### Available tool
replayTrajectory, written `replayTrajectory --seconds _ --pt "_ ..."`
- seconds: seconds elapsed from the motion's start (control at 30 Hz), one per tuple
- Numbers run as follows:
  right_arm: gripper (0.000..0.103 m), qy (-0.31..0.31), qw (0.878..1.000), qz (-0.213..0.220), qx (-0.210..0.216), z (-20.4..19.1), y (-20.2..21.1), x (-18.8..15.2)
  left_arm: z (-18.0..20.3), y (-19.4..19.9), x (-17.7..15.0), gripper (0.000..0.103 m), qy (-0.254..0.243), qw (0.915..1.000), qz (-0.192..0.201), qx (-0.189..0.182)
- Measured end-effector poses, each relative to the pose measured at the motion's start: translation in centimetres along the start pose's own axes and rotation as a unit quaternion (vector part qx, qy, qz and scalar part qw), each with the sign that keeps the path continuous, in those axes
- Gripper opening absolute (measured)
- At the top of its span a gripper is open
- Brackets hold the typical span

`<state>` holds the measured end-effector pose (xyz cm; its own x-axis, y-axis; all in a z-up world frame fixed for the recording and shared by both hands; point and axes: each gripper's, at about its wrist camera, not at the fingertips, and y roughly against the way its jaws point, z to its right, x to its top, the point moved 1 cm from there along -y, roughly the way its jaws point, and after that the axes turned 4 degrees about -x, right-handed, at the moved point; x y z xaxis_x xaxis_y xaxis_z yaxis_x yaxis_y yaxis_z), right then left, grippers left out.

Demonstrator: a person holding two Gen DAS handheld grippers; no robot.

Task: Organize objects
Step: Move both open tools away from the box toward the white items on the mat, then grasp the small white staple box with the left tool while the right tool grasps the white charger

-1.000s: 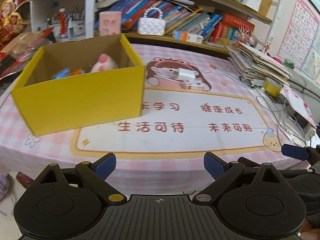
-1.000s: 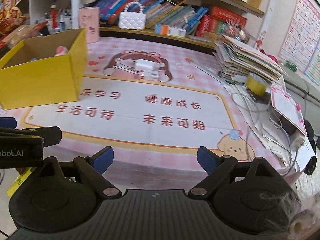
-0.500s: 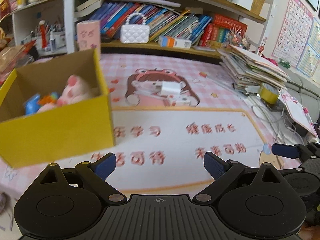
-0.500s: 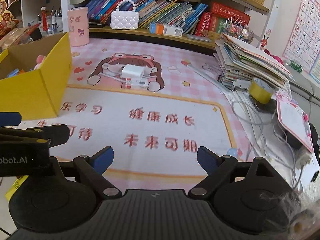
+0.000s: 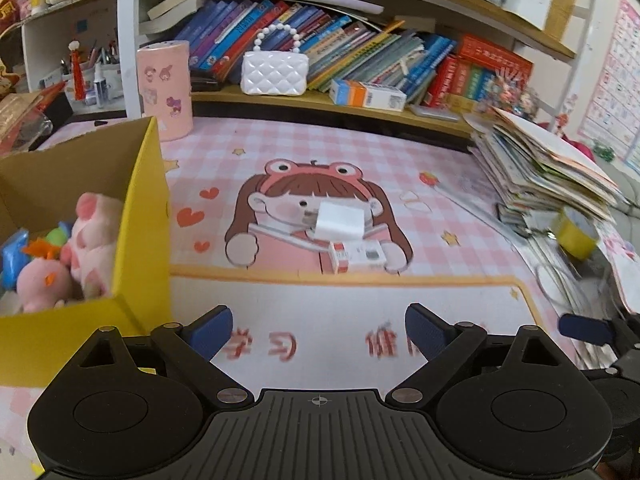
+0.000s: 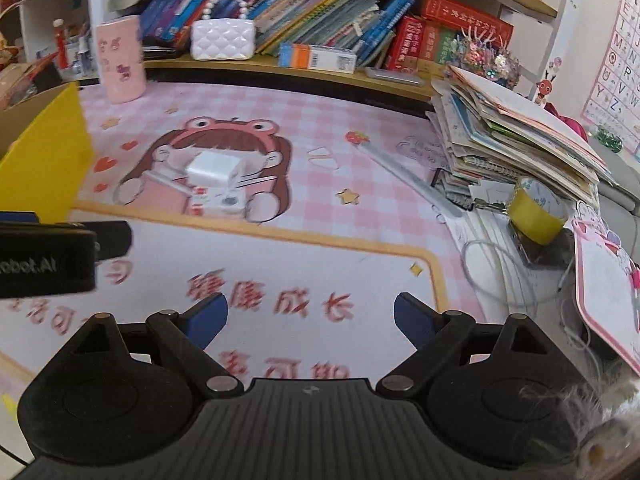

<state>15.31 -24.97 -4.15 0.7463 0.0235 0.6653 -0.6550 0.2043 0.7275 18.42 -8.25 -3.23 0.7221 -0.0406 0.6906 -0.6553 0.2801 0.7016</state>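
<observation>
A white charger block (image 5: pixel 339 222) (image 6: pixel 215 169) lies on a small red-and-white box (image 5: pixel 357 257) (image 6: pixel 218 202) on the pink desk mat (image 5: pixel 360 168). A yellow cardboard box (image 5: pixel 140 240) (image 6: pixel 44 160) at the left holds pink plush toys (image 5: pixel 90 236) and small coloured toys. My left gripper (image 5: pixel 319 330) is open and empty, just right of the box and short of the charger. My right gripper (image 6: pixel 311 318) is open and empty over the mat's front part.
A pile of books and papers (image 5: pixel 540 168) (image 6: pixel 516 128), a yellow tape roll (image 6: pixel 536 214) and white cables (image 6: pixel 500 276) crowd the right side. A pink cylinder (image 5: pixel 164 88), a white pearl-handled purse (image 5: pixel 274 74) and shelved books stand at the back.
Both grippers have moved forward over the desk towards the charger and small box. The yellow box has slid to the left edge of both views. Both grippers stay open.
</observation>
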Motion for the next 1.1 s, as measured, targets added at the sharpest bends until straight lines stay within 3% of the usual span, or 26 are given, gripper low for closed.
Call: replayTrajectory --seconds 0.23,0.47,0.73,0.8,0.9,1.1 --pt "0.091 -0.03 0.999 0.011 -0.04 3.4 -3.4 2.7 1.3 -3.6 1.6 0.069 0.002 0.9999 -0.008 0.013" --pt "0.091 -0.05 0.998 0.031 -0.037 5.1 -4.8 5.0 3.7 -7.9 2.7 0.068 -0.019 0.9995 -0.015 0.019" --pt "0.09 -0.042 0.998 0.037 -0.029 5.2 -5.8 6.4 4.9 -13.3 3.2 0.068 -0.015 0.9978 -0.039 0.051" --pt "0.09 -0.04 0.998 0.041 -0.028 5.3 -5.9 6.6 4.9 -13.8 3.2 0.068 -0.018 0.9977 -0.044 0.049" --pt "0.09 -0.038 0.998 0.043 -0.025 5.4 -6.2 6.9 5.0 -14.2 3.1 0.053 -0.021 0.9973 -0.05 0.05" --pt "0.09 -0.033 0.998 0.045 0.005 4.8 -7.1 7.5 3.5 -12.3 3.0 0.052 -0.019 0.9985 -0.037 0.036"
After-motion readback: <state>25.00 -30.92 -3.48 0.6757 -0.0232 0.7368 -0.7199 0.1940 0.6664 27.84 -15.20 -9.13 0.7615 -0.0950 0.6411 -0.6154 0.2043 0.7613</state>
